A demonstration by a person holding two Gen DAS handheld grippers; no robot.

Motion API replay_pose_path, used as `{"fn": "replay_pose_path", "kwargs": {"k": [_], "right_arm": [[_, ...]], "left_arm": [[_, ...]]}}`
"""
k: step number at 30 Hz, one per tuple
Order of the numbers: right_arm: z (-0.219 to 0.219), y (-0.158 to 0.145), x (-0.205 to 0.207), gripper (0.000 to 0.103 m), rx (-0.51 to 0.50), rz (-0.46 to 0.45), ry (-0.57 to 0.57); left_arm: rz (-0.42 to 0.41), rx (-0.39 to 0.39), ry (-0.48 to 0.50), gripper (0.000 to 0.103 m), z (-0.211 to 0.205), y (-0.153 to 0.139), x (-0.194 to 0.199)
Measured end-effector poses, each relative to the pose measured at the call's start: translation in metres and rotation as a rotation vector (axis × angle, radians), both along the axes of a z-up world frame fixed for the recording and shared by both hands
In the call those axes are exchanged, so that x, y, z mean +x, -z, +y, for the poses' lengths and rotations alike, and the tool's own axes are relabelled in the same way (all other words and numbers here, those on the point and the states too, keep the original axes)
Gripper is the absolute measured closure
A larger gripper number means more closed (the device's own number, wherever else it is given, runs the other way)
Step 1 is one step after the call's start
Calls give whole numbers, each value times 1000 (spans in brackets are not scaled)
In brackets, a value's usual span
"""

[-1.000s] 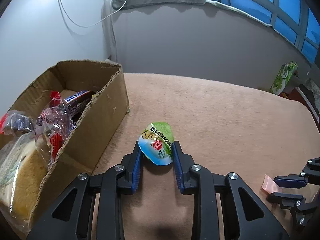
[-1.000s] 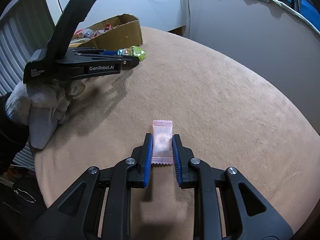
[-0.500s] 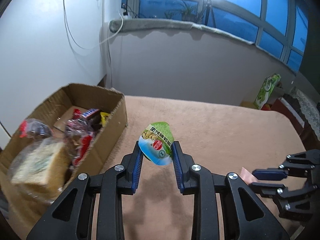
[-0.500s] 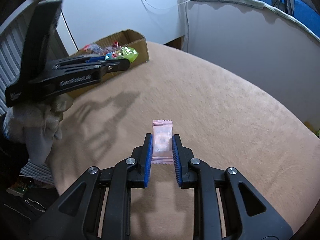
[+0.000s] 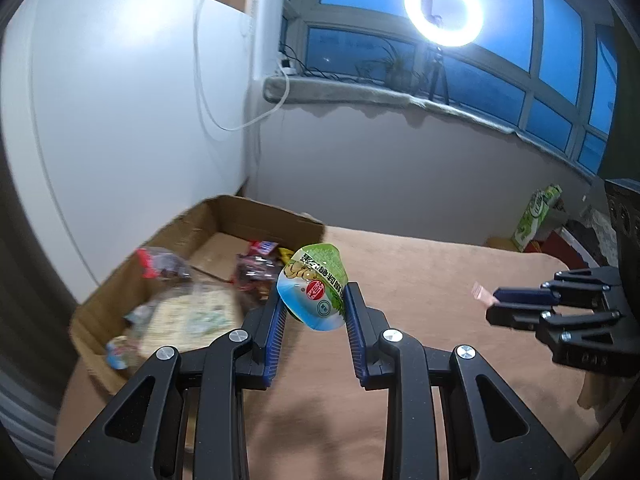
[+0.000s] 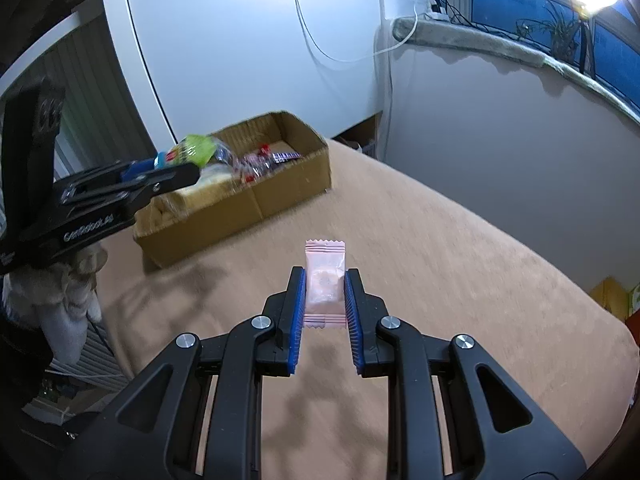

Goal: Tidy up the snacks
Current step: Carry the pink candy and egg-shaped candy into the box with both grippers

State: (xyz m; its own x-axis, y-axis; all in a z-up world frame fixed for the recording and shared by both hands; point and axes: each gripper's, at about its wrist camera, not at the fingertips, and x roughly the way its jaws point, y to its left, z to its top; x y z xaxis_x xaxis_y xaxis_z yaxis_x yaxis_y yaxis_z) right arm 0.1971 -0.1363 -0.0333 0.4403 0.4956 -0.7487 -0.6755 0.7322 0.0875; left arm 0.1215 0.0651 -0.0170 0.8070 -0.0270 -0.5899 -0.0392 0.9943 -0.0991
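Note:
My left gripper (image 5: 314, 304) is shut on a green and blue jelly cup (image 5: 315, 286), held in the air beside the near right edge of the cardboard box (image 5: 256, 210). The same jelly cup (image 6: 188, 152) shows in the right wrist view over the box's near end. My right gripper (image 6: 325, 292) is shut on a small pink candy sachet (image 6: 325, 280), lifted above the tan tabletop (image 6: 460, 264). In the left wrist view the right gripper (image 5: 494, 307) appears at the right with the pink sachet (image 5: 482, 294) sticking out of it.
The cardboard box (image 6: 280, 196) holds several snacks: wrapped bread (image 5: 188, 314), clear bags with red, and a chocolate bar. It stands at the table's left by a white wall. A green carton (image 5: 538, 216) stands far right. A gloved hand (image 6: 64, 292) holds the left gripper.
Both grippers have risen off the table with their snacks. The left one has moved toward the box, whose inside now shows more from above.

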Motion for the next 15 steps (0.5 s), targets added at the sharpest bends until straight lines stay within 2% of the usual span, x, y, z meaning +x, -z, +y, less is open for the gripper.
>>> {"fn": "replay_pose_path", "kwargs": {"k": [7, 15], "right_arm": [[35, -12, 15, 83, -11, -29, -13], [92, -24, 36, 83, 20, -35, -66]], "left_arm": [[-30, -1, -43, 76, 31, -8, -11], [-41, 4, -97, 76, 61, -10, -9]]}}
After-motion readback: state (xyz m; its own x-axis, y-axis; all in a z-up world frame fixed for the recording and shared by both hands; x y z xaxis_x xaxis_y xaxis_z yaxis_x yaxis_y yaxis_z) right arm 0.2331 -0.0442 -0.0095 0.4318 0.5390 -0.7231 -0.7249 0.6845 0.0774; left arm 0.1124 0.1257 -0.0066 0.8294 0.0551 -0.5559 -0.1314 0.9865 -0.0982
